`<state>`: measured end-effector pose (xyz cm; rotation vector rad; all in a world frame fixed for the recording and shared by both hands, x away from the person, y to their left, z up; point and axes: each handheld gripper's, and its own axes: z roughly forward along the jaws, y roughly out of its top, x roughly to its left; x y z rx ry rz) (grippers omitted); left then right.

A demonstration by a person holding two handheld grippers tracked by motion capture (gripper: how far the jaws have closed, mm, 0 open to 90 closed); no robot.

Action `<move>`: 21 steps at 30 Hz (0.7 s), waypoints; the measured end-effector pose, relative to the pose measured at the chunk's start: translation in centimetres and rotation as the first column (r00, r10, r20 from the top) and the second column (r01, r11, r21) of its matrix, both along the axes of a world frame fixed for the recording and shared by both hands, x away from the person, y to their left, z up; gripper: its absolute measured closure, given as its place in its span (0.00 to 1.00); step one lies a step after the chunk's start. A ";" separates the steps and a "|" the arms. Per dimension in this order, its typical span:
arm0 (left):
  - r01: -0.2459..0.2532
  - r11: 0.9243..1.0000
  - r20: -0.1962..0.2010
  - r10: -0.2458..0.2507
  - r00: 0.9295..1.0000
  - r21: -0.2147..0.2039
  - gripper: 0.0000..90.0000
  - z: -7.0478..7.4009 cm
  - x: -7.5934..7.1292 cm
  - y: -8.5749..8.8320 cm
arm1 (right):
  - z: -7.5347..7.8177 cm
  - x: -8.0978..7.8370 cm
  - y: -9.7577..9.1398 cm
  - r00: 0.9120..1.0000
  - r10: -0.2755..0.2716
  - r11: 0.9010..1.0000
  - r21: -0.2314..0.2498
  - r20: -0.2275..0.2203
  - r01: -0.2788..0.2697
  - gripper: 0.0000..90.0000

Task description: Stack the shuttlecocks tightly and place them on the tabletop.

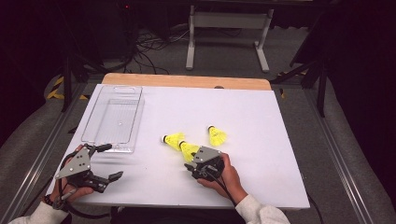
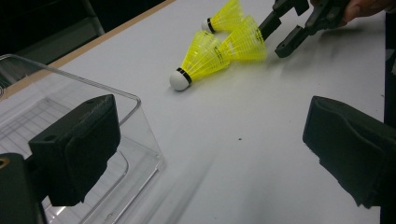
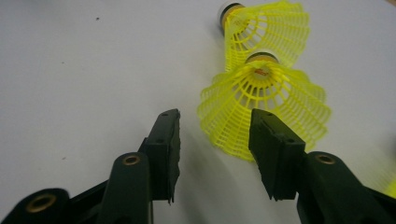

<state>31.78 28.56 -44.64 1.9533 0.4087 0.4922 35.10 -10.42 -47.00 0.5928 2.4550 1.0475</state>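
Note:
Three yellow shuttlecocks lie mid-table. The nearest shuttlecock [image 1: 188, 148] [image 3: 264, 100] [image 2: 243, 42] rests with its skirt toward my right gripper [image 1: 190, 164] [image 3: 215, 119] [image 2: 273, 37]. That gripper stands open, its tips at the skirt's rim, and the pads do not press on it. A second shuttlecock [image 1: 173, 139] [image 3: 266, 28] [image 2: 203, 58] lies against the first, white cork pointing left. The third shuttlecock [image 1: 216, 136] [image 2: 226, 16] sits apart to the right. My left gripper [image 1: 111, 162] [image 2: 212, 126] is wide open and holds nothing, low at the table's front left.
A clear plastic tray [image 1: 88, 126] [image 2: 135, 100] with nothing in it lies at the left of the white table [image 1: 252, 116], just beyond my left gripper. Bare table surface stretches to the right and back. The table's front edge runs close under both hands.

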 end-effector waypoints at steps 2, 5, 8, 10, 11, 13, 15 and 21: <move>-0.005 1.000 0.001 0.005 1.000 0.003 0.04 0.0 0.0 0.0 | -0.2 0.2 0.4 1.000 0.002 1.000 0.004 -0.007 -0.002 0.59; -0.005 1.000 0.003 0.005 1.000 -0.001 0.04 0.0 0.0 0.0 | -0.4 0.6 1.0 1.000 -0.003 1.000 0.001 0.002 0.003 0.58; -0.005 1.000 0.001 0.005 1.000 0.002 0.04 0.0 0.0 0.0 | -0.5 0.9 1.3 1.000 -0.003 1.000 -0.005 0.000 0.003 0.62; -0.004 1.000 0.001 0.004 1.000 0.005 0.04 0.0 0.0 0.0 | -0.5 1.1 1.6 1.000 -0.020 1.000 -0.002 0.000 0.020 0.66; -0.004 1.000 0.001 0.004 1.000 0.005 0.04 0.0 0.0 0.0 | -0.5 1.1 1.6 1.000 -0.020 1.000 -0.002 0.000 0.020 0.66; -0.006 1.000 0.001 0.006 1.000 0.005 0.04 0.0 0.0 0.0 | -0.6 1.3 1.7 0.999 -0.036 0.999 -0.004 0.009 0.036 0.74; -0.004 1.000 0.000 0.004 1.000 0.004 0.04 0.0 0.0 0.0 | -0.6 1.3 1.7 0.999 -0.039 0.999 -0.003 0.004 0.039 0.78; -0.005 1.000 0.001 0.005 1.000 0.006 0.05 0.0 0.0 0.0 | -0.4 1.2 1.6 0.997 -0.070 0.997 -0.013 0.026 0.070 0.98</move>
